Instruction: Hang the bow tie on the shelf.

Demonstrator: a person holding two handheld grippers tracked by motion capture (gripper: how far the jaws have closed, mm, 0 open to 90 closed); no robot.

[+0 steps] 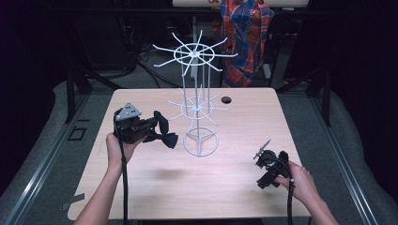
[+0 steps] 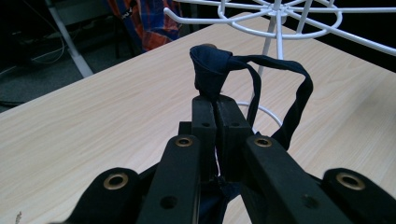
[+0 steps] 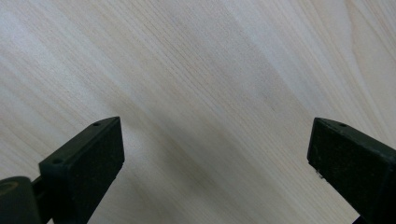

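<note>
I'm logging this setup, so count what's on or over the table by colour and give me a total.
Dark navy: 1, the bow tie with its strap.
White: 1, the wire rack.
Black: 2, the left gripper clamped on the bow tie, and the right gripper with open jaws.
Total: 4

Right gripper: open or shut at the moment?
Open. The right gripper has its black fingers standing far apart in its own view, with bare light wooden table between them and nothing held.
</note>
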